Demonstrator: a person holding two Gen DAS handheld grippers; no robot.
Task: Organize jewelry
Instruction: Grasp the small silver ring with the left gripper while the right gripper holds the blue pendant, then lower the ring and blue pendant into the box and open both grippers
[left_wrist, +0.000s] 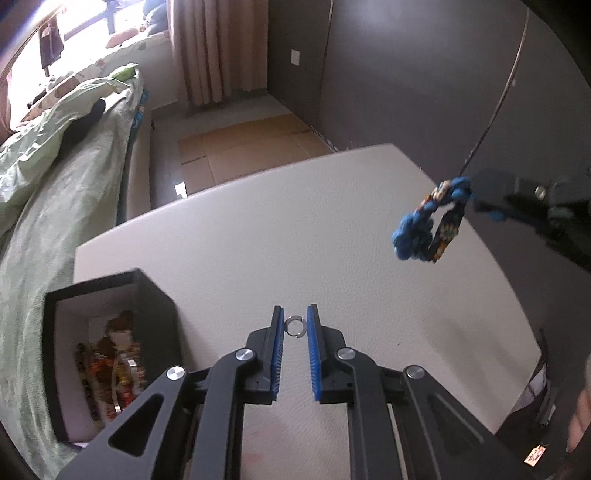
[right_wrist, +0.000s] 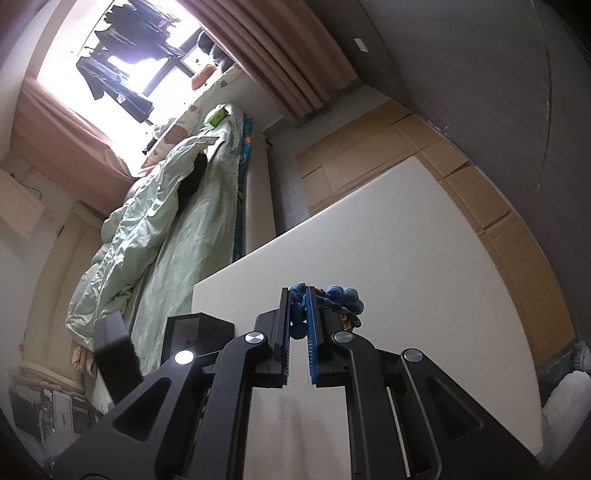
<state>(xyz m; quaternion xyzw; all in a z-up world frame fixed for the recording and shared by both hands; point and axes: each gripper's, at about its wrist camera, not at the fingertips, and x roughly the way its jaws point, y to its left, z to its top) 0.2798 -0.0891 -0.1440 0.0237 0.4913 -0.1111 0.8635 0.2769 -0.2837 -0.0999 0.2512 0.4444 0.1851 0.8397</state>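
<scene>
Our left tongs (left_wrist: 295, 325) are pinched on a small silver ring (left_wrist: 294, 326): it sits upright between the blue pads (left_wrist: 279, 343), near their tips, touching both, with the white counter (left_wrist: 332, 221) below it. We cannot tell from this view whether the ring is clear of the counter or just above it.

To the left of these tongs, at the counter's near left corner, stands a black box (left_wrist: 147, 295) with a pale lining. Inside it we see a jumble of orange, brown and gold pieces (left_wrist: 110, 362), too blurred to name one by one.

Our right tongs (right_wrist: 297, 310) are clamped on a blue bracelet (right_wrist: 347, 299). In the right wrist view, part of it is squeezed between the pads and the rest bunches out to the right of the fingertips, with a patterned strip hanging from it. In the left wrist view the same bracelet (left_wrist: 421, 229) dangles in the air from the right tongs (left_wrist: 476, 192), over the counter's far right side, well apart from the ring and the box.

From the right wrist view the box (right_wrist: 199, 328) shows at the counter's left edge, left of the right tongs. Beyond the counter lie flattened cardboard (right_wrist: 369, 162) on the floor and a bed (right_wrist: 177, 229) with green bedding, under a bright window with pink curtains (right_wrist: 273, 55).
</scene>
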